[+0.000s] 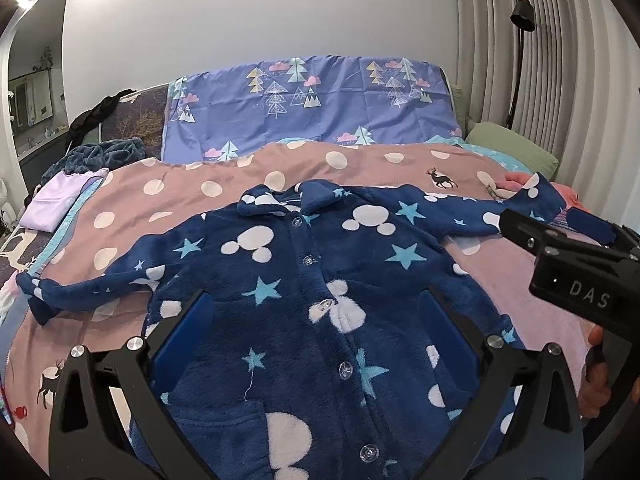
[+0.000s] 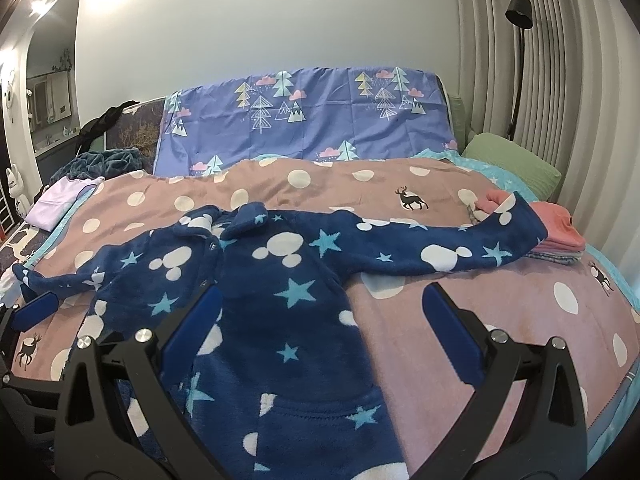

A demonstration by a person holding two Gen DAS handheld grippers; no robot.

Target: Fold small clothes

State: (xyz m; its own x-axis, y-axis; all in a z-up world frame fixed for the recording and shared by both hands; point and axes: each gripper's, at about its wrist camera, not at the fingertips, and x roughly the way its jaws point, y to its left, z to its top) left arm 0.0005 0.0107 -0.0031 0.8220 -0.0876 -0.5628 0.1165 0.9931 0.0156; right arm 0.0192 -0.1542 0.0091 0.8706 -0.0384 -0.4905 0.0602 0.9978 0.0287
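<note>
A navy fleece jacket (image 1: 320, 280) with light blue stars and white mouse-head shapes lies face up and buttoned on the pink dotted blanket (image 1: 188, 212). Both sleeves are spread out to the sides. My left gripper (image 1: 316, 320) hovers open over the jacket's chest, one blue pad on each side of the button line. In the right wrist view the jacket (image 2: 288, 312) fills the left and middle. My right gripper (image 2: 324, 320) is open above the jacket's right side and the blanket (image 2: 480, 292). The right sleeve's cuff (image 2: 516, 224) rests on a stack of folded clothes. Nothing is held.
A folded pink stack (image 2: 560, 236) sits at the right edge of the bed, with a green pillow (image 2: 516, 164) behind it. A purple tree-print sheet (image 2: 312, 120) covers the headboard. A lilac cloth (image 2: 60, 200) and a dark teal garment (image 2: 104, 160) lie at the far left. A hand (image 1: 596, 380) holds the right gripper.
</note>
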